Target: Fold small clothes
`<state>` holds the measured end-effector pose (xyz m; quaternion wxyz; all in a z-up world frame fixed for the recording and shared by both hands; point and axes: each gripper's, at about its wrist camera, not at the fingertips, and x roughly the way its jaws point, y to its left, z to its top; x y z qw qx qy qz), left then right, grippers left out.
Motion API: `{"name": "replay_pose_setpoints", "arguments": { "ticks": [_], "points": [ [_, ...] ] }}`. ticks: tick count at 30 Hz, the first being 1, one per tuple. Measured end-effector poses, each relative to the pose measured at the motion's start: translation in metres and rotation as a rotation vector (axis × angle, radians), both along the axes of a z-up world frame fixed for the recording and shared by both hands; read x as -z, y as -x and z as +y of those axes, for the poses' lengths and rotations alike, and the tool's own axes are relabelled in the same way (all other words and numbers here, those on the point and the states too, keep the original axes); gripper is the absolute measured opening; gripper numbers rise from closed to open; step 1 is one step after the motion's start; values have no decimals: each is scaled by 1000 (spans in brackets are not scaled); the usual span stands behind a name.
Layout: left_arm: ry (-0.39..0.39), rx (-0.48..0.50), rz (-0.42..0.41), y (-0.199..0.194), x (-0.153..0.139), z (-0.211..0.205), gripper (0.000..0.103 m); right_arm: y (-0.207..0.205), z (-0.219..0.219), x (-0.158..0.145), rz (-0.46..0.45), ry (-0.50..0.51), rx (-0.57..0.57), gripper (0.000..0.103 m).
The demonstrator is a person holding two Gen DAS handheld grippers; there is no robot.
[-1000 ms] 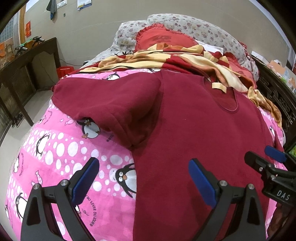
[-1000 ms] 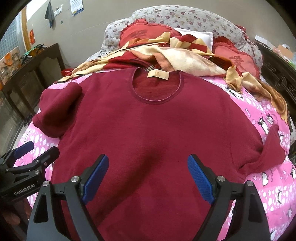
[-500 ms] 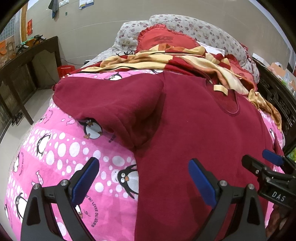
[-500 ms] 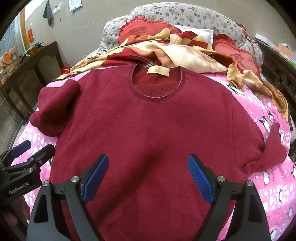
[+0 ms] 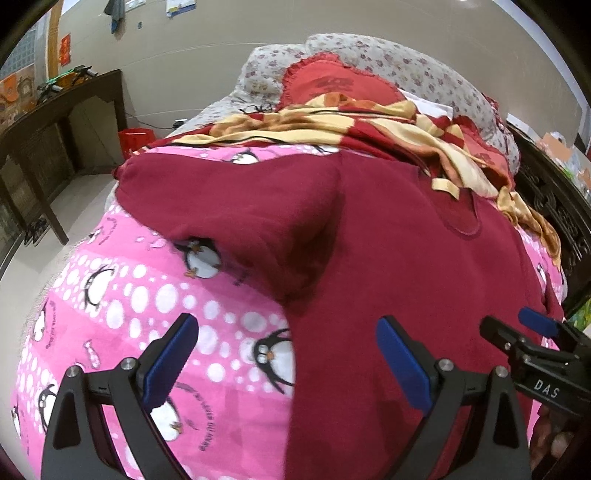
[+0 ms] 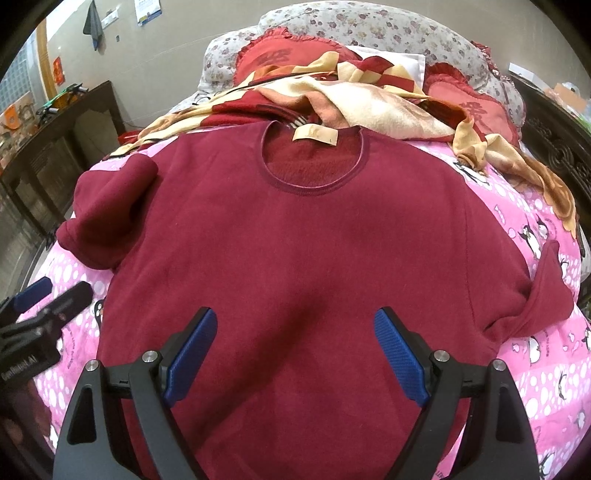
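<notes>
**Both grippers spread wide above flat sweater**

Maroon sweater lies spread face up on pink penguin blanket, neckline toward the pillows. Left gripper hovers over sweater's left edge, jaws apart, gripping nothing. Right gripper hovers over lower middle of sweater, jaws apart, nothing between them. Both sleeves bunched at sides. Patterned red-cream throw just beyond collar.

the left gripper and right gripper share one build: black angular fingers with triangular cut-outs, silver round screws at the joints, and blue textured pads on the inner faces. white lettering marks the bodies, "das" on the right one and blurred "genrobot.ai" on the left.
</notes>
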<state>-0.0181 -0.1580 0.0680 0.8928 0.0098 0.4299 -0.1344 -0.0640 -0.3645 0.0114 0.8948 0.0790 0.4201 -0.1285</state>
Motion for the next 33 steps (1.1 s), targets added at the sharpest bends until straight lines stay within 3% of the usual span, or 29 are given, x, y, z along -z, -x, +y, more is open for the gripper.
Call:
{"name": "replay_pose_setpoints", "arguments": {
  "ticks": [12, 16, 20, 28, 33],
  "points": [
    [10, -84, -15, -28, -8, 56, 99, -5, 8, 3, 12, 1, -24, 102],
    [84, -193, -7, -60, -9, 98, 99, -3, 5, 4, 14, -22, -18, 102],
    [201, -305, 51, -112, -1, 140, 88, 0, 7, 2, 9, -45, -24, 102],
    [452, -509, 246, -196, 52, 189, 83, -1, 14, 3, 35, -45, -59, 102],
    [382, -479, 215, -218, 58, 178, 83, 1, 9, 2, 42, -22, -54, 102]
  ]
}}
